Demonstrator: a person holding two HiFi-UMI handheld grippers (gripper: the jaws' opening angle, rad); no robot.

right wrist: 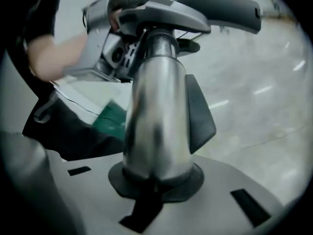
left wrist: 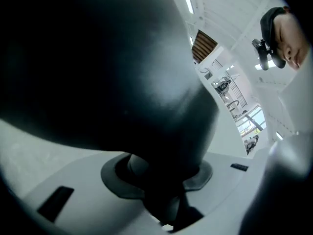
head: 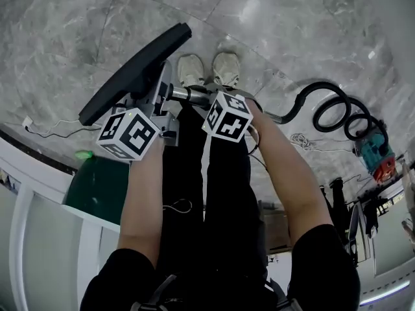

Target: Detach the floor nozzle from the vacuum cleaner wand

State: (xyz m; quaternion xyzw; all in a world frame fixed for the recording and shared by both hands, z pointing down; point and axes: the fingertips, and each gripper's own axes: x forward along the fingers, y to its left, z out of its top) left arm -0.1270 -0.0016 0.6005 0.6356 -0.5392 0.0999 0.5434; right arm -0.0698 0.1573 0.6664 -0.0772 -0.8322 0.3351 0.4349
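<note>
While the person stood on the marble floor (head: 292,31), the left tool (head: 167,112) pinched the dark floor nozzle (head: 133,70), which slanted up just ahead of it. Close beside it, the right tool (head: 206,97) was clamped on the silver wand (right wrist: 156,106), which ran forward from its jaws into the nozzle.

The grey marble floor (head: 71,24) carries a pair of pale shoes (head: 207,69) just beyond the fingers of the right gripper (head: 204,97). Well to the right of those fingers lie a black coiled hose (head: 331,109), a loose white cord (head: 301,140) and a teal machine (head: 375,153). Left of the fingers of the left gripper (head: 162,105), a thin white cable (head: 55,128) trails.
</note>
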